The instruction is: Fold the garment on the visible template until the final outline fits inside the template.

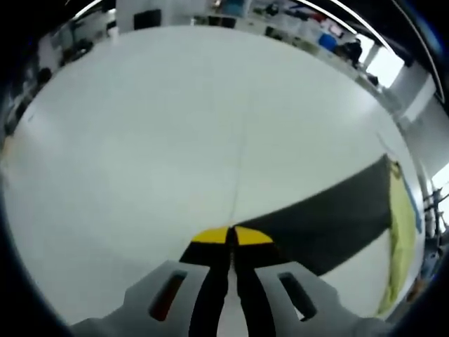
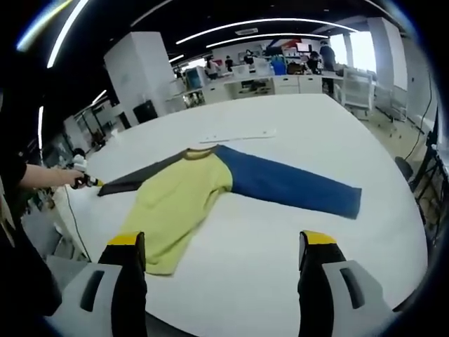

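1. The left gripper (image 1: 231, 237) has its jaws pressed together, seemingly on the dark sleeve (image 1: 330, 221).
2. The right gripper (image 2: 223, 247) is wide open, empty, above the table (image 2: 365, 147).
3. The garment (image 2: 203, 193) lies flat on it.

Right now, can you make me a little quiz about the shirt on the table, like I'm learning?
1. True or false: the left gripper has its jaws closed at the end of the dark grey sleeve.
2. What colour is the other sleeve, the one stretched out across the white table? A) red B) blue C) green
3. Fill in: the right gripper has its jaws wide ____, holding nothing.

Key:
1. True; the yellow tips meet right at the sleeve's end.
2. B, blue; the shirt has a yellow body lying flat.
3. open
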### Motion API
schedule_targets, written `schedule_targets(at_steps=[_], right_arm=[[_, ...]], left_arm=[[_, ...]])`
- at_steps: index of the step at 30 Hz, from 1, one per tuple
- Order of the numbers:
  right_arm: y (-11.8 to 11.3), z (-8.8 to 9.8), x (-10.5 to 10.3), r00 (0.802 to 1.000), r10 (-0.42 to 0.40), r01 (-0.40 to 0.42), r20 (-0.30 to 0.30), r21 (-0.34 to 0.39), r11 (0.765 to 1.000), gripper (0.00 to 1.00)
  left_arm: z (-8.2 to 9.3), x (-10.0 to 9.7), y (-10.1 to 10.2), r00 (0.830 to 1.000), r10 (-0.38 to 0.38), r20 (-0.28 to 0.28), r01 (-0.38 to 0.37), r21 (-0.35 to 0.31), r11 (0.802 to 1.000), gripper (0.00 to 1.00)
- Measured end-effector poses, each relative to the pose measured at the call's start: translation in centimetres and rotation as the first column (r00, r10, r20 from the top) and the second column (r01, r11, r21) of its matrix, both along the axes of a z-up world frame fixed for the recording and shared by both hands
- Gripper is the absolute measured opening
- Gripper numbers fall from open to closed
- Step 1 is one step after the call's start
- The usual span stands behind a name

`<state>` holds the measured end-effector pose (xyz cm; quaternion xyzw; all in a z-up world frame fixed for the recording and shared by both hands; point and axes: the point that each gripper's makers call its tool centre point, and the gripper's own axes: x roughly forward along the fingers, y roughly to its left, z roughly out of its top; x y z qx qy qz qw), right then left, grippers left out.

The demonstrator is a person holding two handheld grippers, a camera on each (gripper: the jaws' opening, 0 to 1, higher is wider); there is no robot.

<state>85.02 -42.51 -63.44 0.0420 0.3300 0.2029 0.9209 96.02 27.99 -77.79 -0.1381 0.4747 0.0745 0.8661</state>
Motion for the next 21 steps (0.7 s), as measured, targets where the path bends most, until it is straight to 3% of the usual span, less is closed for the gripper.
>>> schedule_targets(at_steps=[18,21], right_arm=[[0.01,-0.08,-0.18,1.0,-0.005,0.005,-0.003,0.004,1.0,0.9],[0.07,-0.03,-0.13,1.0,-0.004,0.004,-0.001,0.005,1.0,0.9]], left_arm=[[0.08,0.0,-0.01,1.0,-0.006,-0.009,0.006,0.026,1.0,0.01],[0.19,-0.25,0.44,1.0,0.0,-0.014,0.001,0.05,0.999,0.15]])
